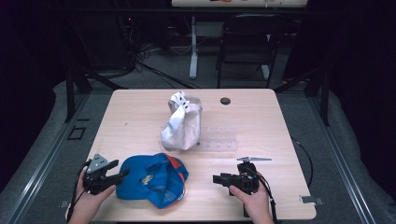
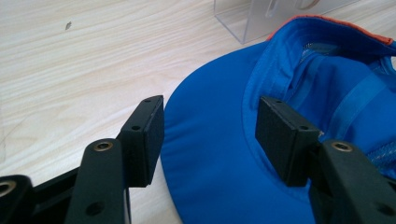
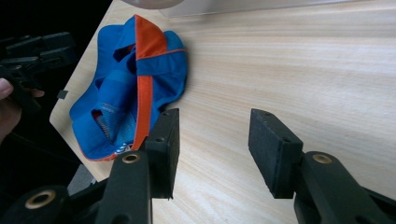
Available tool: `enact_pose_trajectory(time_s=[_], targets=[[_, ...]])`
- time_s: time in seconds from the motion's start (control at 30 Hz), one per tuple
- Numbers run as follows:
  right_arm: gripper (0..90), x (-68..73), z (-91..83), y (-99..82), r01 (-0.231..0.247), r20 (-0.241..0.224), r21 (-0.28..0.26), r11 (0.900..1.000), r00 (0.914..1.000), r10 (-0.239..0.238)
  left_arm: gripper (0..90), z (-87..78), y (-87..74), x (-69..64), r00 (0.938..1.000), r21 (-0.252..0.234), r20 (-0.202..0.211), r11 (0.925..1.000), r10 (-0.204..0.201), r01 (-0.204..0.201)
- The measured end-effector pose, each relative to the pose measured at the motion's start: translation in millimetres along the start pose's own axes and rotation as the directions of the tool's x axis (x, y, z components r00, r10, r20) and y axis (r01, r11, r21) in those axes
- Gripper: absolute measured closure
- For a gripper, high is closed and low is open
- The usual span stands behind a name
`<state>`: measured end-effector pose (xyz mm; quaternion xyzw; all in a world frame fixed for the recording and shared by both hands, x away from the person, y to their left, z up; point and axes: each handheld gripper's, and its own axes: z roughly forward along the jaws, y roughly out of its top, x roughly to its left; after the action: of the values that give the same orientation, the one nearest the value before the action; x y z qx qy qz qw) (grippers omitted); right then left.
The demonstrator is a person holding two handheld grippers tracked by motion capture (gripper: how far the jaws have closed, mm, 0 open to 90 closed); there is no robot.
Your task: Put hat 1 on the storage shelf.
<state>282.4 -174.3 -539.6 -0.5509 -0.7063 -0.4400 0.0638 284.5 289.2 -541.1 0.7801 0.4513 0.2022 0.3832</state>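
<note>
Black jaws of your left hand-held gripper (image 2: 210, 140) straddle the blue fabric cap's (image 2: 224, 177) brim, spread; next, pinch it. Your right hand-held gripper (image 3: 212, 149) waits spread, empty.

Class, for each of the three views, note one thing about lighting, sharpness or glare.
High view: the table is lit while its surroundings sink into near black; the picture is soft. Left gripper view: the blue cap is crisp and saturated, while the clear stand behind catches pale glare. Right gripper view: bright wood grain, dark beyond the table edge, jaws sharp.
</note>
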Motion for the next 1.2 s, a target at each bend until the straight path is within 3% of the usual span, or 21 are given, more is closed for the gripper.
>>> enact_pose_trajectory(time_s=[0.13,0.23,0.4,0.5,0.7,0.97,1.17,1.2], targets=[[53.8,3.2,4.9,-1.5,0.009,-0.002,0.009,0.9999,1.0,-0.009,39.9,3.4,-7.6,3.0,0.9997,0.004,0.014,0.9998,-0.021,0.021],[53.7,3.9,8.4,-2.2,0.018,-0.003,0.023,0.9996,0.9998,-0.018,38.5,11.4,-12.0,7.6,1.0,0.023,-0.001,0.9997,0.005,-0.005],[53.1,2.6,10.9,-3.6,0.015,-0.002,0.022,0.9996,0.9999,-0.015,35.2,20.3,-15.4,17.0,0.9983,0.03,0.019,0.9981,-0.055,0.055],[52.9,1.8,12.1,-3.9,0.01,0.0,0.02,0.9998,1.0,-0.01,35.2,23.6,-15.3,18.5,0.9974,0.025,0.025,0.9975,-0.068,0.067],[52.5,2.3,13.8,-3.8,0.014,-0.008,0.021,0.9997,0.9999,-0.014,36.8,36.5,-14.5,21.2,0.9902,0.041,0.088,0.9936,-0.108,0.105],[52.5,1.7,12.3,-3.7,-0.003,-0.02,0.011,0.9999,0.9998,0.003,41.1,35.8,-13.1,8.6,0.9905,0.069,0.107,0.9945,-0.086,0.079],[52.5,0.4,10.8,-4.5,-0.006,-0.029,0.011,0.9999,0.9996,0.006,41.1,38.2,-7.7,-12.8,0.9908,0.073,0.127,0.9966,-0.047,0.038],[52.5,-0.8,9.7,-4.6,-0.008,-0.027,0.021,0.9998,0.9996,0.009,41.1,40.4,-5.8,-21.3,0.9897,0.074,0.139,0.9969,-0.036,0.025]])
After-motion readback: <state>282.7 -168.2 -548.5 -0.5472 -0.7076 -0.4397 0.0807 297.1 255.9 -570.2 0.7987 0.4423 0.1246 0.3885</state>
